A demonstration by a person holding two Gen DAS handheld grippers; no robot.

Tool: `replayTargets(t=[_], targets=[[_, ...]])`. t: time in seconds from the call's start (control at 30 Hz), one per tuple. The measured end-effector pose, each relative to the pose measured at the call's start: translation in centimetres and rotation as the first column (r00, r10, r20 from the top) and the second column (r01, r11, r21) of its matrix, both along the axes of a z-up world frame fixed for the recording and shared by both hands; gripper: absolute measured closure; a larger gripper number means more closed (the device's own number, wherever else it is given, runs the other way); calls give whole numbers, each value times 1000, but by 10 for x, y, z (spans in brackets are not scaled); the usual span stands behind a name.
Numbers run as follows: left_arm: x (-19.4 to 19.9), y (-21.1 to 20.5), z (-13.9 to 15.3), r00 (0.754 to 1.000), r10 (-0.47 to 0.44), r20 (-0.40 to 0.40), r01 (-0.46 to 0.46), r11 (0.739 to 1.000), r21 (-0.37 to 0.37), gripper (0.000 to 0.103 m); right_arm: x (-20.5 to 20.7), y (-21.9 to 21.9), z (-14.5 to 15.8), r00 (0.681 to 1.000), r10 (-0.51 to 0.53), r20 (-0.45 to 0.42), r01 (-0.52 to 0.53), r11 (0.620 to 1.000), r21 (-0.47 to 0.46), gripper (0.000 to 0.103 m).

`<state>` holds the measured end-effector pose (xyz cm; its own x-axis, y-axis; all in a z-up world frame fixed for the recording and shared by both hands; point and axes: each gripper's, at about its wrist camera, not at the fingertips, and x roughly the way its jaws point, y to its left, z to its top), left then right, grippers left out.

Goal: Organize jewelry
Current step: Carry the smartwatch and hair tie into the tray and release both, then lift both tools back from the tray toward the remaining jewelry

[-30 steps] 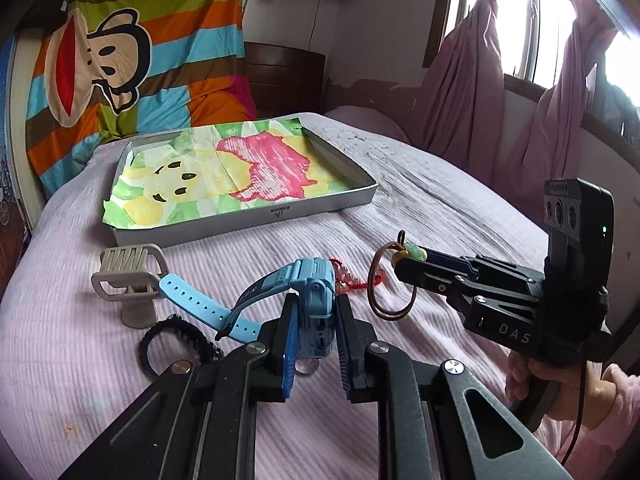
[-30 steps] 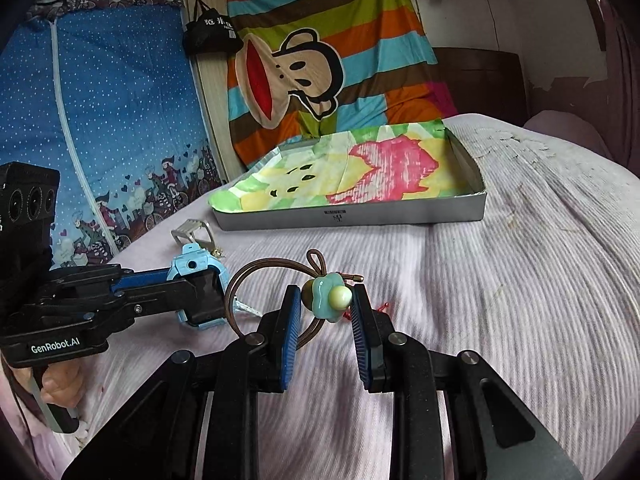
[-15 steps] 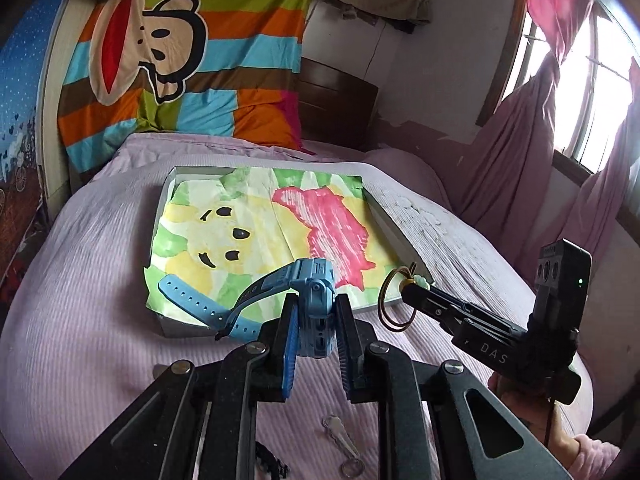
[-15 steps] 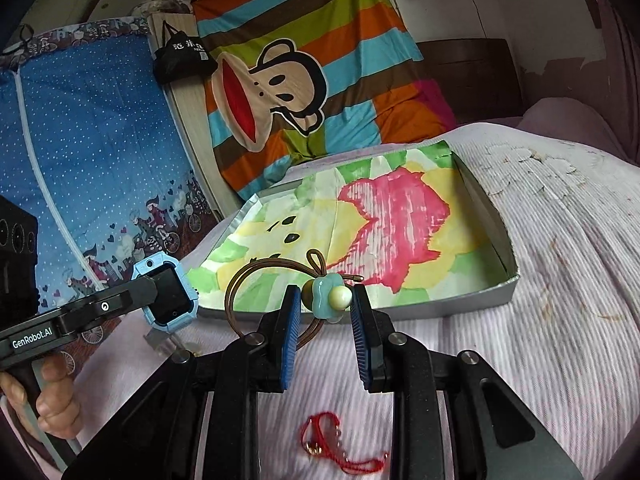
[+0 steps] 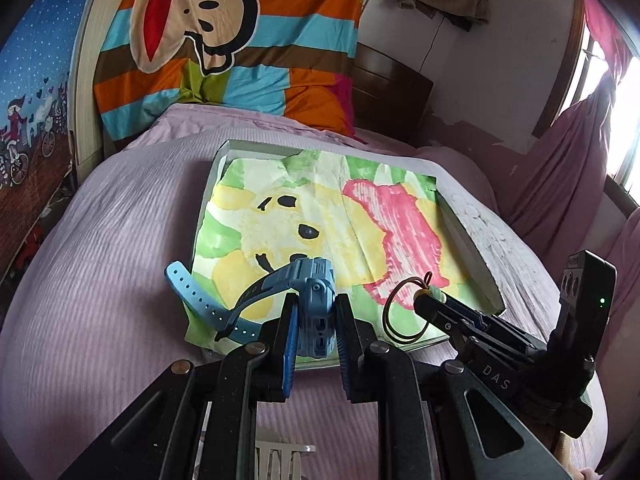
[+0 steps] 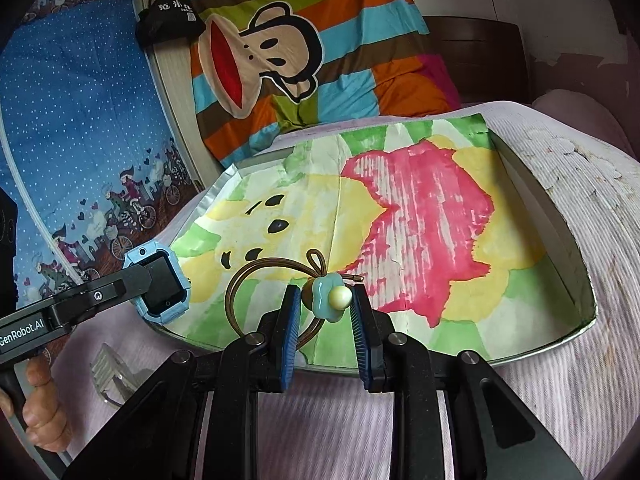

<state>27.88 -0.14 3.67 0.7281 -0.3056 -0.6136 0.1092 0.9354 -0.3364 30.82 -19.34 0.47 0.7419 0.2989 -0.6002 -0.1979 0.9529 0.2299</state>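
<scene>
**Two pieces of jewelry held above the tray**

My left tongs [image 5: 316, 316] are clamped on the case of a blue wristwatch [image 5: 314, 304]; its perforated strap [image 5: 200, 300] trails out to the left and hangs over the near left corner of the tray [image 5: 472, 256]. My right tongs [image 6: 326, 312] grip a brown hair tie [image 6: 256, 280] by its blue flower charm [image 6: 326, 296] with a pale bead, the elastic loop standing free to the left of the pads. Both pieces are in the air above the near edge of the shallow grey tray, which lies on the pink-striped bed [image 6: 540, 400] and is lined with a painted paper sheet [image 6: 400, 220] in yellow, green and pink. Seen from the right wrist, the left tongs [image 6: 160, 284] reach in from the left, the watch face [image 6: 162, 280] toward the camera. A pale hair clip [image 6: 106, 372] lies on the bed below it, outside the tray. A striped monkey-print blanket [image 5: 224, 36] hangs behind.
</scene>
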Motion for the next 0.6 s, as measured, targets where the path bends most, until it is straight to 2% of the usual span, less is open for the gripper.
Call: replayTargets(t=[0.2, 0.33, 0.43, 0.5, 0.6], targets=[[-1, -2, -6, 1000, -6, -25, 6, 1000, 23, 86, 9, 3, -10, 999, 12, -53, -13, 1000, -14, 80], [-6, -3, -10, 1000, -8, -28, 9, 999, 33, 85, 8, 2, -12, 999, 16, -48, -16, 1000, 1, 80], [-12, -2, -10, 1000, 2, -14, -2, 1000, 31, 74, 2, -2, -13, 999, 22, -39, -22, 1000, 11, 74], [-17, 0, -9, 1000, 11, 4, -11, 999, 34, 57, -5, -6, -11, 1000, 15, -14, -15, 1000, 15, 63], [-29, 3, -5, 999, 28, 42, -29, 999, 32, 54, -18, -13, -6, 1000, 8, 22, -9, 1000, 28, 62]])
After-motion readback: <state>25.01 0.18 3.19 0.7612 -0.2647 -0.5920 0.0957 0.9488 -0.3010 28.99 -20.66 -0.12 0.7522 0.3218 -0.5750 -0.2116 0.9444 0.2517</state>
